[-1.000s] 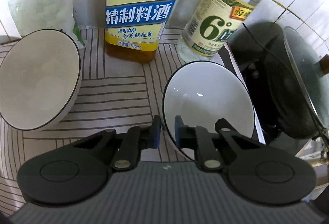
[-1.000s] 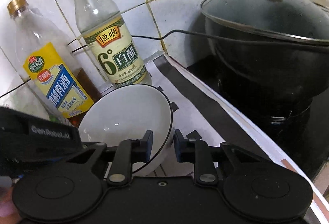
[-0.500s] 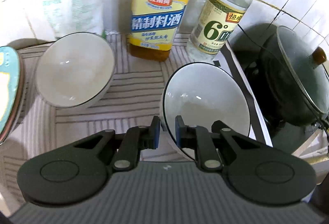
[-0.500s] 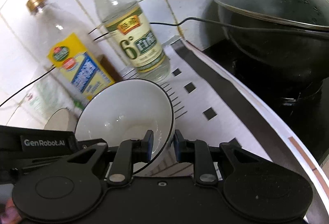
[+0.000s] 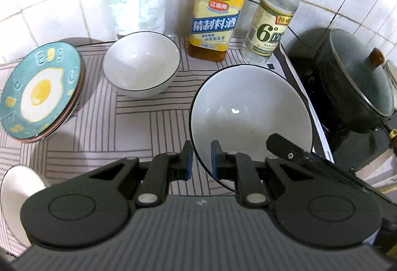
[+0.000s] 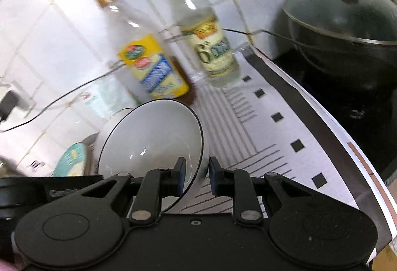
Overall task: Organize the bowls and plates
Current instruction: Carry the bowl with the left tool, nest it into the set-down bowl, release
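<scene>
Left wrist view: white bowl (image 5: pixel 250 109) tilted, its opening facing the camera.

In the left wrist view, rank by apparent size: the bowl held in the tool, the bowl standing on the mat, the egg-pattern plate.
1. Held bowl: largest, though nearness to the camera inflates it.
2. Egg-pattern plate and the bowl on the mat: they look alike in size, and the plate is tilted, so no ranking between them.

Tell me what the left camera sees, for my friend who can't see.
The left gripper pinches the rim of a white bowl held above the counter. Behind it sit another bowl, an egg plate, two bottles and a dark pot.
</scene>
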Action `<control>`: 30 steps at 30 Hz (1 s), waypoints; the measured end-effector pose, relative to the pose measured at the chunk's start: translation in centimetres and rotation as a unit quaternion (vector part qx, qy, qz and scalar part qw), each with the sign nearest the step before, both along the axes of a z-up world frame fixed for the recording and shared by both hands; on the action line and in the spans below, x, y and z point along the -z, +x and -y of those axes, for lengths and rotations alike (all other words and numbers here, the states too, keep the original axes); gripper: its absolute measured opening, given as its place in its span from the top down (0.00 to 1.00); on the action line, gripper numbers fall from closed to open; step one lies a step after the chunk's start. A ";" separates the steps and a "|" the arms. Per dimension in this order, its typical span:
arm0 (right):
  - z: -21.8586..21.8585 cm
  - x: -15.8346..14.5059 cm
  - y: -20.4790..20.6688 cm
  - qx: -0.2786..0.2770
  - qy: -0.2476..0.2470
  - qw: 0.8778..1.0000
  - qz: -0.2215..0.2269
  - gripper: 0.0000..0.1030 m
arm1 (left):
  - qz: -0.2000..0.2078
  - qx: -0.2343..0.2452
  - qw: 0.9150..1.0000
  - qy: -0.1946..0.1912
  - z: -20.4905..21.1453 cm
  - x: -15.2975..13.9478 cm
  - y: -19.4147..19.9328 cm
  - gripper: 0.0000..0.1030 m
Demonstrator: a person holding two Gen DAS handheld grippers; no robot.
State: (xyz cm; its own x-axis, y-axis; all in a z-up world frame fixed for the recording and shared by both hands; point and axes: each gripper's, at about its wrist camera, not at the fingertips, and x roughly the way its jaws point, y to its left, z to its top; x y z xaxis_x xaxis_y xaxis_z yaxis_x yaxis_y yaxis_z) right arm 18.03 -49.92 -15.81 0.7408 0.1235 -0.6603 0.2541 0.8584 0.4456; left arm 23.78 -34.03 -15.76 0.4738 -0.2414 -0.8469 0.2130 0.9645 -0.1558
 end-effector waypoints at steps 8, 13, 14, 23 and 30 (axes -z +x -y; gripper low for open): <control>-1.6 -2.9 -1.7 -0.042 0.005 0.999 0.019 0.77 | 0.004 0.002 1.000 0.003 -2.9 -1.5 -2.6 0.87; -3.5 -4.2 -2.5 -0.071 -0.002 0.997 0.019 0.77 | -0.001 -0.017 1.000 0.008 -4.9 -2.2 -4.5 0.87; -4.0 -4.4 -2.8 -0.078 -0.002 0.997 0.019 0.77 | -0.001 -0.022 1.000 0.011 -5.5 -2.4 -4.9 0.87; -7.6 -4.6 -3.3 -0.114 0.038 0.993 0.006 0.77 | -0.005 -0.069 0.998 0.011 -10.5 -3.2 -7.1 0.87; -11.2 -5.0 -3.2 -0.164 0.037 0.986 0.011 0.77 | -0.007 -0.112 0.993 0.026 -14.2 -3.7 -8.5 0.86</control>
